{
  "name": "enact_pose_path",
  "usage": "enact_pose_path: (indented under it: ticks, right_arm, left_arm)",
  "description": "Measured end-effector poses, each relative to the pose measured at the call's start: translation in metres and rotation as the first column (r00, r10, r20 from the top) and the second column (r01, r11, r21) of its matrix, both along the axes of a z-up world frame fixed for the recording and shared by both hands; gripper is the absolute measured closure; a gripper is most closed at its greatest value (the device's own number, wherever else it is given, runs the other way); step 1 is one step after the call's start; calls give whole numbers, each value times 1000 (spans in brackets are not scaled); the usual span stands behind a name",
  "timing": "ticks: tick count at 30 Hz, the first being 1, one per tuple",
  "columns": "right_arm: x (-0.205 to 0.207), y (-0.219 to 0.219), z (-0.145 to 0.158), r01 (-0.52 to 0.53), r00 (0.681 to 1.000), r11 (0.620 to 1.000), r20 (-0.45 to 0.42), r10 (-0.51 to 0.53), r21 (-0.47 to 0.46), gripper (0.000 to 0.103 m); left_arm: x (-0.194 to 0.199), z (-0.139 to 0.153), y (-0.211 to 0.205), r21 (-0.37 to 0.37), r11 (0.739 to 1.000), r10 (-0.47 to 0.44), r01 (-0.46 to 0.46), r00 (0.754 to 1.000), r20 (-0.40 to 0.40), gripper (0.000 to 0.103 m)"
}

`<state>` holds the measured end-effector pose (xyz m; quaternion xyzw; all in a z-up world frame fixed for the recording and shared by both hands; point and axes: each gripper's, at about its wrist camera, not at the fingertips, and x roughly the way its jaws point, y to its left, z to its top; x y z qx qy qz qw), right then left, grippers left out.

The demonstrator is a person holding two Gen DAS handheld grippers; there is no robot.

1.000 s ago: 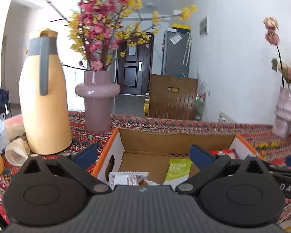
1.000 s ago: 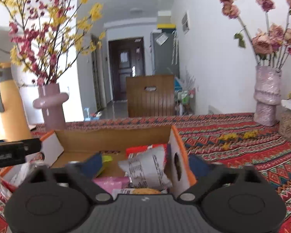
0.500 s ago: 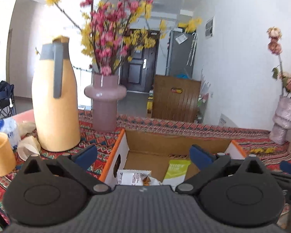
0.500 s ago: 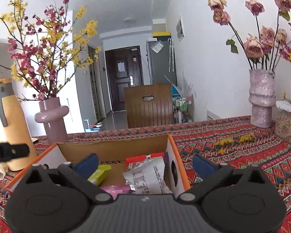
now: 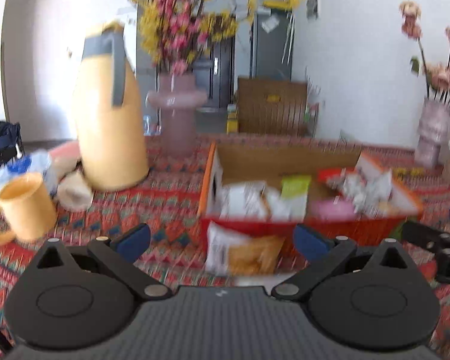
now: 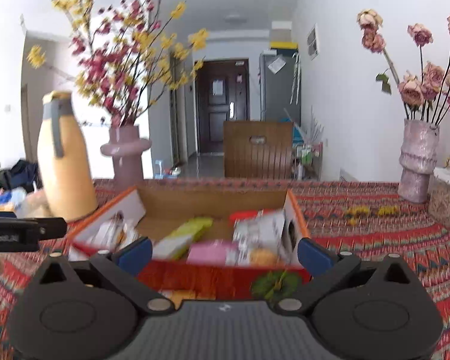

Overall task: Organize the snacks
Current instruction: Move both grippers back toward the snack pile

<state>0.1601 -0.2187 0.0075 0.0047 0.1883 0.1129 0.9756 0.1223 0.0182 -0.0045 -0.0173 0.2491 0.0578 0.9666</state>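
An open cardboard box with orange-red sides (image 5: 312, 156) (image 6: 219, 198) stands on the patterned tablecloth and holds several snack packets: white ones, a green one (image 5: 295, 184) (image 6: 192, 228) and a pink one (image 6: 210, 252). A white and orange snack packet (image 5: 243, 253) lies on the cloth outside the box's front wall, between my left fingers. My left gripper (image 5: 222, 238) is open and empty, in front of the box. My right gripper (image 6: 223, 253) is open and empty at the box's front wall. The left view is blurred.
A tall yellow jug (image 5: 109, 114) (image 6: 64, 162), a pink vase of blossoms (image 5: 177, 111) (image 6: 126, 153) and a yellow mug (image 5: 24, 204) stand left of the box. A vase of roses (image 6: 417, 156) and a jar (image 6: 448, 198) stand at the right. A wooden chair (image 6: 258, 150) is behind the table.
Both grippers have pulled back and up from over the box; its whole front wall now shows. A white and orange packet on the cloth has come into the left view.
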Motion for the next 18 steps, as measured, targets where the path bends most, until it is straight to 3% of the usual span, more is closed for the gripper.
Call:
enact_pose_path:
  ticks: [4, 9, 14, 18]
  right_arm:
    - [-15, 7, -20, -18, 997, 1000, -77, 17, -19, 0]
    - [-26, 14, -42, -30, 983, 999, -181, 27, -18, 0]
    - [-24, 21, -58, -19, 962, 1000, -274, 13, -22, 0]
    - [-23, 22, -65, -3, 950, 1000, -311, -6, -27, 0]
  left_arm:
    - [-11, -27, 13, -7, 1000, 2, -3, 997, -73, 0]
    - [-20, -46, 28, -32, 999, 5, -9, 995, -102, 0]
    - [-17, -53, 39, -88, 995, 31, -41, 993, -112, 0]
    - [-12, -58, 43, -128, 992, 1, -20, 989, -145, 0]
